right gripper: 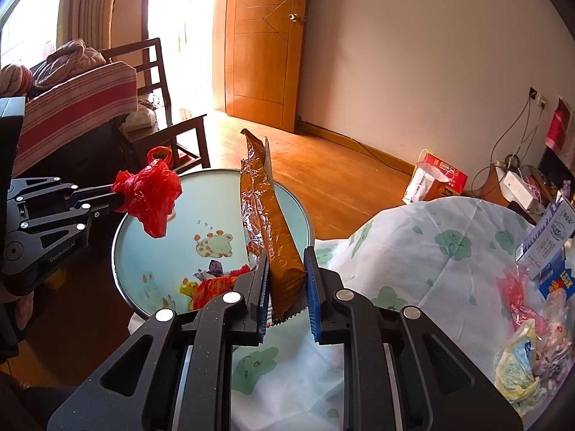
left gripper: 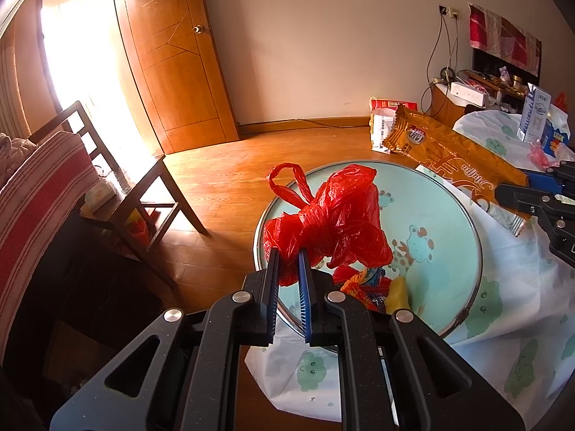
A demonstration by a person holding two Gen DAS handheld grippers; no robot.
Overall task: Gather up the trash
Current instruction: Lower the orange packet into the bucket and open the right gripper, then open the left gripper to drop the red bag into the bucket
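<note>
Crinkled red plastic bag (left gripper: 330,215) pinched in my left gripper (left gripper: 289,255); my right gripper (right gripper: 285,262) clamps a foil-lined orange wrapper (right gripper: 269,215) above the round metal-rimmed basin (right gripper: 143,222).

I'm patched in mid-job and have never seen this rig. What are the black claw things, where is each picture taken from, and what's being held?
They are hand-held grippers, one in each of a person's hands, each with a fisheye camera looking along its fingers. The left wrist view shows the left gripper shut on a knotted red plastic bag, lifted above a round basin. The right wrist view shows the right gripper shut on an orange snack wrapper. Small colourful wrappers lie in the basin, beside a cloud-print cloth.
</note>
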